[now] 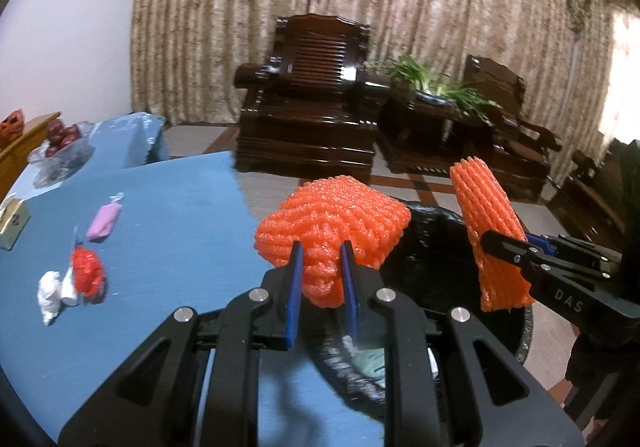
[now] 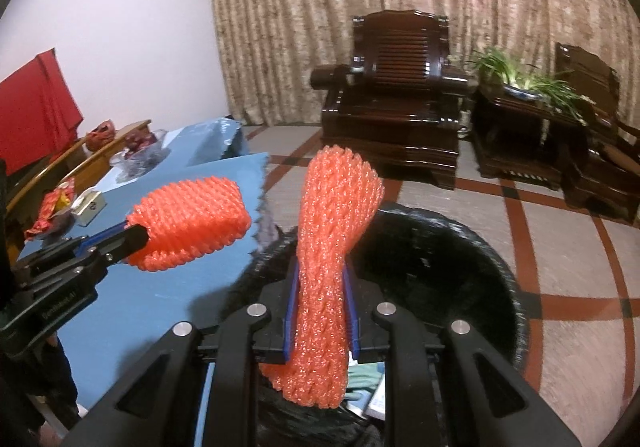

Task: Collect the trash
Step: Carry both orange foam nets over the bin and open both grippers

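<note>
My left gripper [image 1: 322,251] is shut on an orange foam fruit net [image 1: 336,223], held at the table edge beside the black-lined trash bin [image 1: 436,243]. My right gripper [image 2: 320,279] is shut on a second orange foam net [image 2: 332,247], held upright over the bin [image 2: 460,247]. Each gripper shows in the other's view: the right one [image 1: 492,243] with its net [image 1: 490,231], the left one [image 2: 136,233] with its net [image 2: 192,221]. More trash lies on the blue table [image 1: 180,207]: a pink wrapper [image 1: 105,223], a red net [image 1: 86,273] and white crumpled paper [image 1: 52,293].
A glass bowl of red fruit [image 1: 60,143] and a small box [image 1: 12,223] sit at the table's far left. Red snack wrappers [image 2: 52,207] lie by the box. Dark wooden armchairs [image 1: 312,111] and a plant stand [image 1: 436,99] are across the tiled floor. The bin holds paper scraps [image 2: 368,387].
</note>
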Motion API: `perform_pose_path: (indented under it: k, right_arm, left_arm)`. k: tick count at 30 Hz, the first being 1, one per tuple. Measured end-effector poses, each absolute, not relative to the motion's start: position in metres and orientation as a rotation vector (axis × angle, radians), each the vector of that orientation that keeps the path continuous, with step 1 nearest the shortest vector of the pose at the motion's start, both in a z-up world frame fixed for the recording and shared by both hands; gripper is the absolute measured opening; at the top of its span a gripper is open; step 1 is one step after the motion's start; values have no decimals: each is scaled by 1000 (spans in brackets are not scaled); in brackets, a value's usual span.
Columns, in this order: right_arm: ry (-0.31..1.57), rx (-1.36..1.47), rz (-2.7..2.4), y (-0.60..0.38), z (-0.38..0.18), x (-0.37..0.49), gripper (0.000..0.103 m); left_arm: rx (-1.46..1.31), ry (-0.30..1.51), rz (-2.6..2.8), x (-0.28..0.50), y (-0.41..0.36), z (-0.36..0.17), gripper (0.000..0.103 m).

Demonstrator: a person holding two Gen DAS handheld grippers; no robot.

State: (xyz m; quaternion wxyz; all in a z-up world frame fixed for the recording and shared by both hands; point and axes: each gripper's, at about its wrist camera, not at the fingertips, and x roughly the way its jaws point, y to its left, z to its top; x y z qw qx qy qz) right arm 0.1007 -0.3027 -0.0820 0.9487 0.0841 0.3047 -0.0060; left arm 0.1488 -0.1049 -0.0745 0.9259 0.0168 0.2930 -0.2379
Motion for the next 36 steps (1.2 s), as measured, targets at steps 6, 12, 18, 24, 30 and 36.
perform_pose_path:
  k: [6,12,18,24,30,36]
  right_arm:
    - [635,191,-66,-329,-90,92,20]
    - [658,216,-100,-349,-104,90,20]
    - [675,224,-119,-360,-115,90,21]
    - [688,224,-124,-363,-121,93,21]
    - [698,207,-156,-362,-126,91,49]
    - [682,189,-184,-359,-125,87,77]
  left_arm:
    - [61,625,-545,151,-140,-87,18]
    - [77,652,-567,159,-163,-100,18]
    - [84,668,-582,164,-173,-108,18]
    - [83,678,-584,169,-173,-112,18]
    - [50,718,-586,176,-169,-119,42]
    - [48,708,-557,176,-155,-119,63]
